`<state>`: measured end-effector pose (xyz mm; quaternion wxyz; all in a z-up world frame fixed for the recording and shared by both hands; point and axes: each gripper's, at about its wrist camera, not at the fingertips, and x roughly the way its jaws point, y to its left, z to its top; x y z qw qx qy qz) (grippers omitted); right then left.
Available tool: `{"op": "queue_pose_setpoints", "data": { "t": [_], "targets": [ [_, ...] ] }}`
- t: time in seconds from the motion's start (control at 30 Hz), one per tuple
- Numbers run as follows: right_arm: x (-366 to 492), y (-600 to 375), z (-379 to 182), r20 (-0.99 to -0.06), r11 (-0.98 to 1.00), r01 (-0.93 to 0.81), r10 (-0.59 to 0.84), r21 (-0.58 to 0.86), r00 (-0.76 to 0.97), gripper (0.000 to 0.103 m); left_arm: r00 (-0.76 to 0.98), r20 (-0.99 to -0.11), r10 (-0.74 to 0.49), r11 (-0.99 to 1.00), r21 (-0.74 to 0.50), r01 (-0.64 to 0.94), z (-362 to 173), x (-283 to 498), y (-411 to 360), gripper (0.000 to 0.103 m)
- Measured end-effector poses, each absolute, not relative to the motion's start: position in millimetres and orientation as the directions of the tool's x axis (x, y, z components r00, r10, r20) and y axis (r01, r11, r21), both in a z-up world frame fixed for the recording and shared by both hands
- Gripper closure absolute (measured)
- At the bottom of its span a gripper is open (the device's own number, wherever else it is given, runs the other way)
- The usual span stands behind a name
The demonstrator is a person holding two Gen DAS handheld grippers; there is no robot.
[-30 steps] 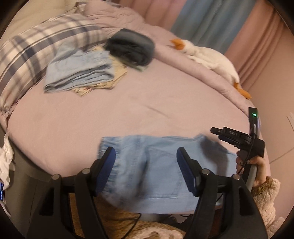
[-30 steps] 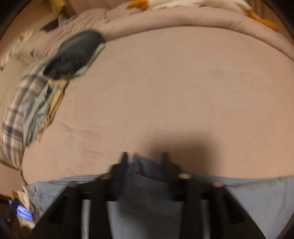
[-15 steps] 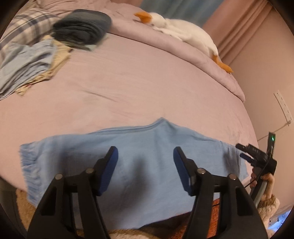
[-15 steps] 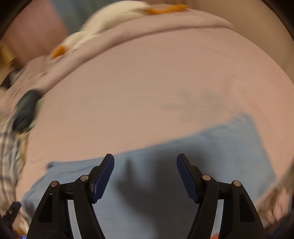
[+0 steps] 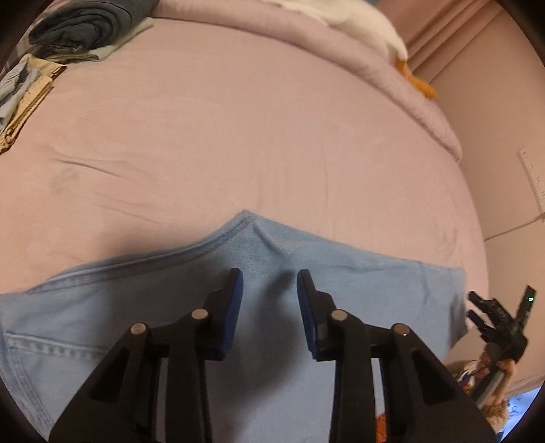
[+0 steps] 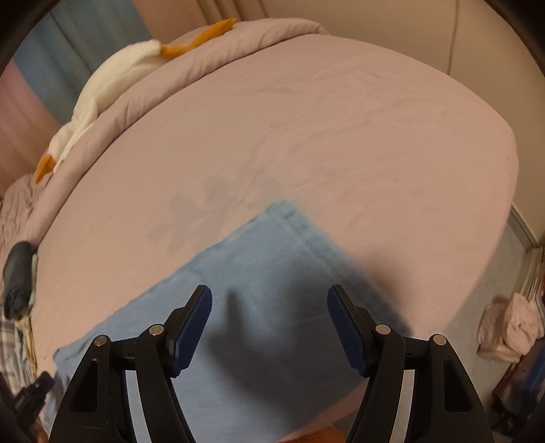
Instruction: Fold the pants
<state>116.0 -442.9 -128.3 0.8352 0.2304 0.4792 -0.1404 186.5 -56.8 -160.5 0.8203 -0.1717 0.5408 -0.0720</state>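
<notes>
Left wrist view: light blue pants lie flat along the near edge of the pink bed. Over their crotch seam the left gripper has just been closing, pads still apart, fabric between them unpinched. Right gripper hovers wide open above the leg end. Folded clothes sit far left.

From my feed the bed has a pinkish sheet. Light blue pants lie flat right under both sets of jaws. Way beyond them: folded clothes far left, plush goose on the bunched duvet.
</notes>
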Motion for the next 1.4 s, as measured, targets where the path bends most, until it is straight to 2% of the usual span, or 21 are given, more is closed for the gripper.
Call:
{"op": "queue_pose_setpoints", "data": {
  "t": [0.27, 0.5, 0.57, 0.63, 0.7, 0.73, 0.77, 1.07, 1.3, 1.4],
  "targets": [
    [99.1, -479.2, -141.9, -0.881, 0.808, 0.543, -0.067, 0.228, 0.469, 0.033, 0.386, -0.892, -0.235, 0.958, -0.279, -0.061, -172.4, 199.5, -71.9, 0.072],
    [76.2, -490.0, -153.4, -0.879, 0.763, 0.585, -0.046, 0.276, 0.475, 0.033, 0.378, -0.894, -0.239, 0.959, -0.279, -0.054, -173.2, 210.0, -70.4, 0.072],
    [75.0, -488.9, -151.2, -0.875, 0.762, 0.585, -0.051, 0.278, 0.482, 0.044, 0.373, -0.896, -0.240, 0.958, -0.281, -0.057, -172.9, 209.6, -68.6, 0.072],
    [77.7, -488.6, -150.6, -0.874, 0.769, 0.578, -0.054, 0.272, 0.483, 0.062, 0.374, -0.896, -0.239, 0.958, -0.281, -0.061, -172.7, 206.8, -68.1, 0.072],
    [78.7, -488.3, -149.8, -0.870, 0.770, 0.579, -0.064, 0.269, 0.490, 0.071, 0.378, -0.895, -0.237, 0.959, -0.278, -0.059, -172.7, 206.9, -68.6, 0.072],
    [76.5, -490.7, -150.9, -0.869, 0.768, 0.582, -0.069, 0.267, 0.490, 0.081, 0.380, -0.895, -0.235, 0.960, -0.275, -0.054, -172.5, 206.9, -69.3, 0.072],
    [76.2, -491.8, -151.6, -0.868, 0.765, 0.589, -0.081, 0.261, 0.489, 0.085, 0.381, -0.895, -0.234, 0.961, -0.273, -0.050, -172.9, 206.8, -69.7, 0.072],
    [61.6, -494.2, -150.3, -0.846, 0.748, 0.602, -0.105, 0.280, 0.523, 0.090, 0.369, -0.887, -0.278, 0.944, -0.322, -0.064, -175.3, 209.5, -62.5, 0.071],
    [65.7, -495.9, -164.4, -0.863, 0.736, 0.629, -0.124, 0.250, 0.489, 0.091, 0.382, -0.887, -0.261, 0.952, -0.302, -0.051, -169.8, 190.7, -68.0, 0.069],
    [64.6, -493.0, -161.1, -0.863, 0.737, 0.636, -0.149, 0.228, 0.482, 0.091, 0.346, -0.882, -0.321, 0.935, -0.352, -0.031, -163.4, 181.6, -67.8, 0.069]
  ]
}}
